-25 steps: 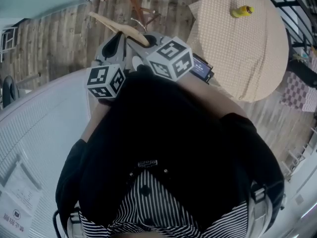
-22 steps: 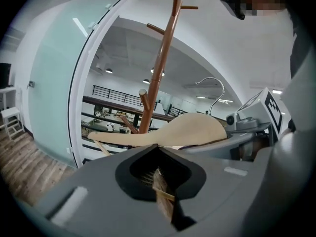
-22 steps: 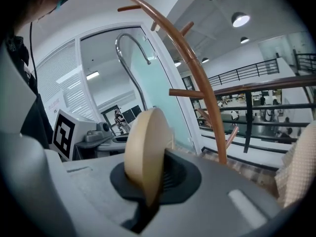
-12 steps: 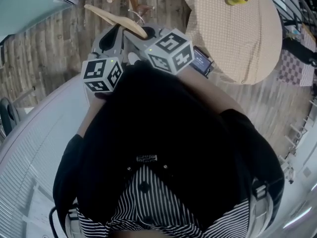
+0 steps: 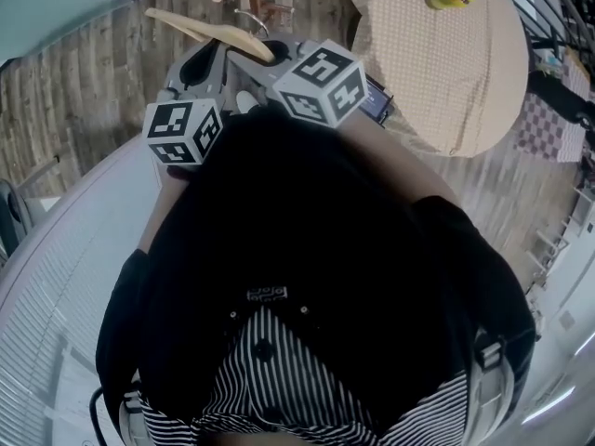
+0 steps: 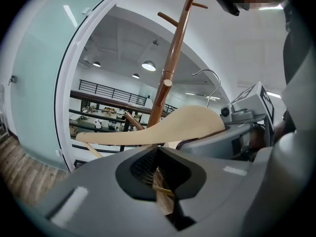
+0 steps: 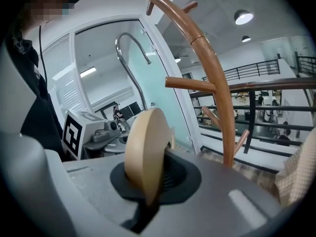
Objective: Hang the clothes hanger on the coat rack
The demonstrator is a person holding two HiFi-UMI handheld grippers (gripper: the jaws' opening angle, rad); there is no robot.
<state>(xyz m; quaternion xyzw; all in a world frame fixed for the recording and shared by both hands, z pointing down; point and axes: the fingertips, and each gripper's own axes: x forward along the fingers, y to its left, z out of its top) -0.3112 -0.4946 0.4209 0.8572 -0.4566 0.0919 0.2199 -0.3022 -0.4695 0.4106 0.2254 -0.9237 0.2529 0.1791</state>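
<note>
Clothes hanger: clamped by closed fingers of left gripper and right gripper, grip visible only in gripper views; near coat rack, not hung. Cloth-covered counter at head view's right.

left gripper jaws tight on wooden hanger, brown coat rack behind it

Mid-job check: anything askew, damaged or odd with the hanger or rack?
Nothing stands out. The hanger looks whole, clamped in both the left gripper and the right gripper, its hook upright and free. The rack ahead looks intact; the hanger is not yet hung.
</note>
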